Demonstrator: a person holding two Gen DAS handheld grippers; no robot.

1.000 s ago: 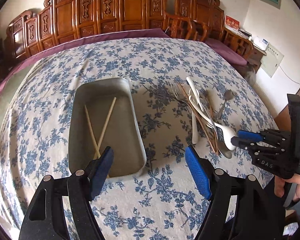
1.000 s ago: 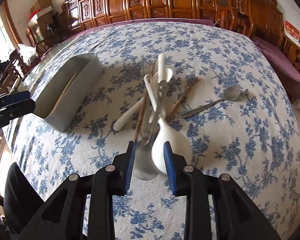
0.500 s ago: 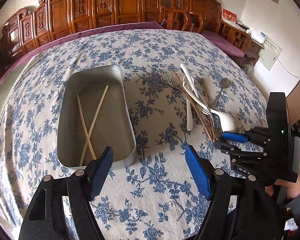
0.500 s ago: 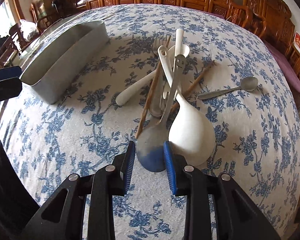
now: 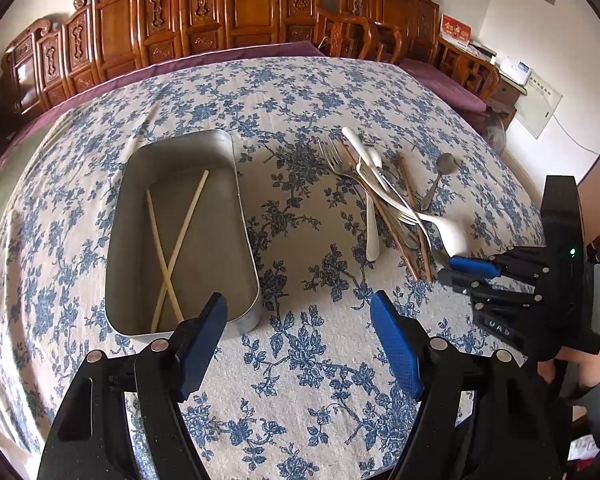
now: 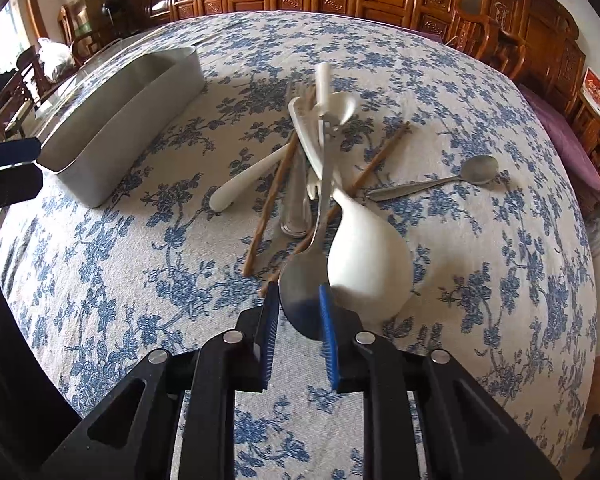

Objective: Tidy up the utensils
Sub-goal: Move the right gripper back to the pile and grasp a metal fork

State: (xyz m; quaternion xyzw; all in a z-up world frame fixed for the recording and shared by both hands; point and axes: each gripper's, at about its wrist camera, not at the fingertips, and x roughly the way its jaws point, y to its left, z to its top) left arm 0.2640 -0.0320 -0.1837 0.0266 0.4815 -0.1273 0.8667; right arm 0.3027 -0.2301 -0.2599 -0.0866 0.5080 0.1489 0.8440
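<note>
my right gripper (image 6: 299, 312) pinched the metal spoon (image 6: 306, 280) by its bowl, handle pointing away; tray (image 6: 112, 128) lay far left, nearer my spread left gripper (image 5: 300, 340).

The metal spoon's (image 6: 304, 300) bowl is lying between the right gripper's (image 6: 300, 312) blue pads, its lower rim hiding behind them, so actual contact cannot be told. Its handle and the white ladle's (image 6: 368, 256) handle are blurring where they cross the pile (image 6: 312, 152), and the fork's (image 5: 336, 160) shaft is disappearing under the brown chopsticks (image 5: 384, 216). In the tray (image 5: 244, 216), the near ends of the pale chopsticks (image 5: 176, 248) are hiding behind the left gripper's (image 5: 300, 344) finger, and the far wooden chairs (image 5: 252, 12) are running off the top edge.
</note>
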